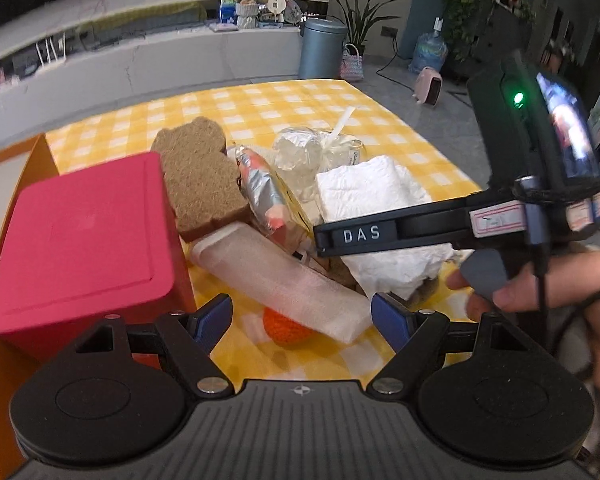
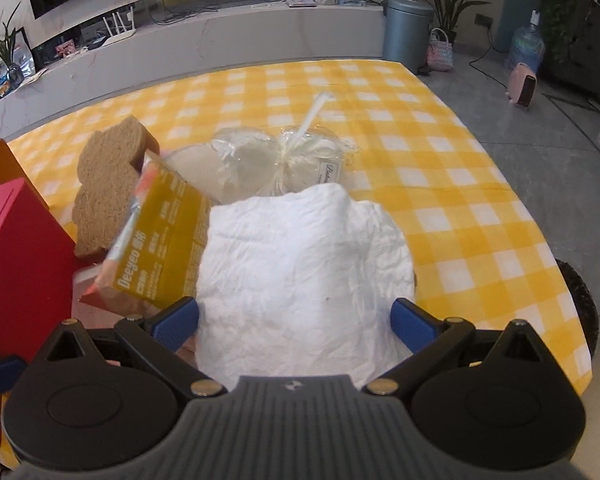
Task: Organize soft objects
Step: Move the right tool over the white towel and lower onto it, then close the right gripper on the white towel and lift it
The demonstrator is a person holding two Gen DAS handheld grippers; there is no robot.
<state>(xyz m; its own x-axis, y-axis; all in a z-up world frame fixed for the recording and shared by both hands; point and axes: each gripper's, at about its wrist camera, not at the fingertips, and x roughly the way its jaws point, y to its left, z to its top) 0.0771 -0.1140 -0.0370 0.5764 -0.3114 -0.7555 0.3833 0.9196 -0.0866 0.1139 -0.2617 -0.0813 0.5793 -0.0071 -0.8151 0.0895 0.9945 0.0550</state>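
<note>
A pile of soft things lies on the yellow checked table (image 1: 260,104). A white folded cloth (image 2: 300,272) lies between the open jaws of my right gripper (image 2: 296,322); whether the pads touch it I cannot tell. My left gripper (image 1: 302,318) is open over a white foam sheet (image 1: 280,280) and an orange knitted ball (image 1: 286,328). A brown bear-shaped sponge (image 1: 200,184), a yellow tissue pack (image 2: 164,240) and a clear wrapped bundle (image 2: 276,164) lie behind. The right gripper shows from the side in the left wrist view (image 1: 324,240).
A red box (image 1: 84,240) sits in an orange container (image 1: 40,148) at the left. The table's right edge drops to a grey floor (image 2: 540,120). A bin (image 2: 406,32) and plants stand beyond the table.
</note>
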